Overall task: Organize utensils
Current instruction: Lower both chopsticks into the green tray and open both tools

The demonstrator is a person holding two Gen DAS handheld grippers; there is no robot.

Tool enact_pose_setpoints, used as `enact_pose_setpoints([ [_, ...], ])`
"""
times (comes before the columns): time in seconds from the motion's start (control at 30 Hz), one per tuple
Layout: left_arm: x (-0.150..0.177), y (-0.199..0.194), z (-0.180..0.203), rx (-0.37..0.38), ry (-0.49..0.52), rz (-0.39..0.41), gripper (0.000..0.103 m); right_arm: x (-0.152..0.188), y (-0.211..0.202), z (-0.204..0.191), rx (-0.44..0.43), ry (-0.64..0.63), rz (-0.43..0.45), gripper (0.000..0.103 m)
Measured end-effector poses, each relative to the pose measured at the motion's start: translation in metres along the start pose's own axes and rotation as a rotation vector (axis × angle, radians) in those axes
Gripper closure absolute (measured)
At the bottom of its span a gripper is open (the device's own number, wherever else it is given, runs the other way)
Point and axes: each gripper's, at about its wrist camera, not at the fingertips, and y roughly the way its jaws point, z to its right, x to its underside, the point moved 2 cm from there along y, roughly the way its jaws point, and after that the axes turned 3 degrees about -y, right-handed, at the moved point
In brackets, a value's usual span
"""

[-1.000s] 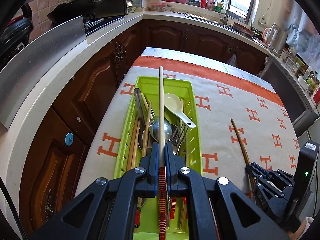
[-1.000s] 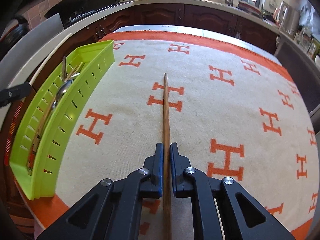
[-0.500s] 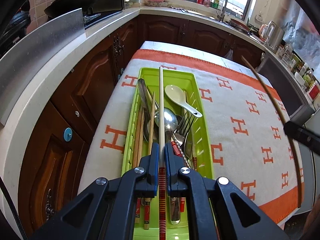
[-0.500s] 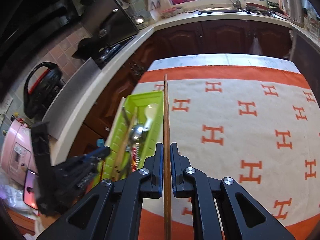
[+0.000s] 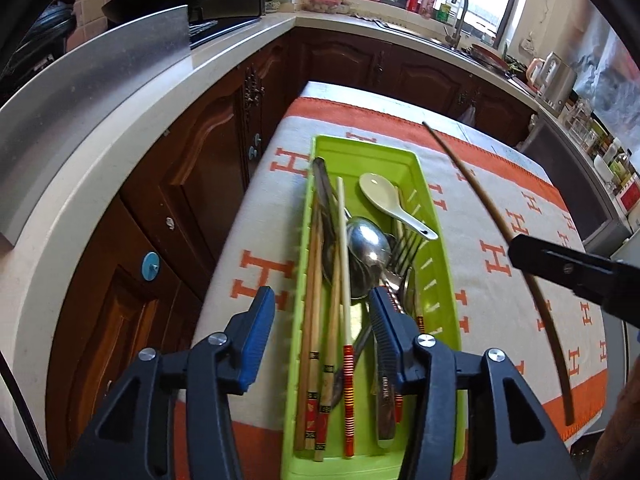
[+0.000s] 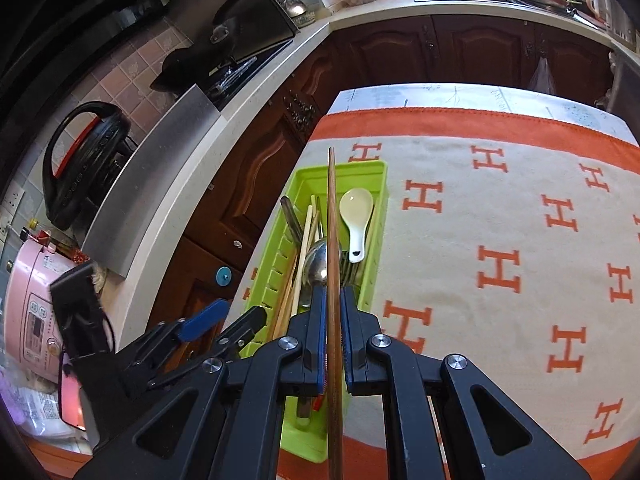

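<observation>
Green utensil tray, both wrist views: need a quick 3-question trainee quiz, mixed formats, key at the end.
1. True or false: the left gripper is shut on the pale chopstick.
2. Multiple choice: what does the right gripper hold? A) the white ceramic spoon B) the dark wooden chopstick C) a fork D) nothing
3. Fill in: the pale chopstick lies inside the ____.

Key
1. False. The left gripper is open, and the chopstick lies in the tray among the other utensils.
2. B. It is clamped between the fingers and held in the air over the tray.
3. Green tray.
</observation>
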Motion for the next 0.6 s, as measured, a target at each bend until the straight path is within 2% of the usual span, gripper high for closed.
enact_pose_setpoints([
  [0.5, -0.001, -0.005, -0.042, -0.046, -0.056, 0.006, 0.050, -0.011, 0.061, -0.025, 0.025, 0.023, -0.061, 0.095],
  [0.6, 0.000, -0.005, -0.042, -0.044, -0.058, 0.001, 0.044, -0.008, 0.071, -0.026, 0.010, 0.032, -0.103, 0.084],
])
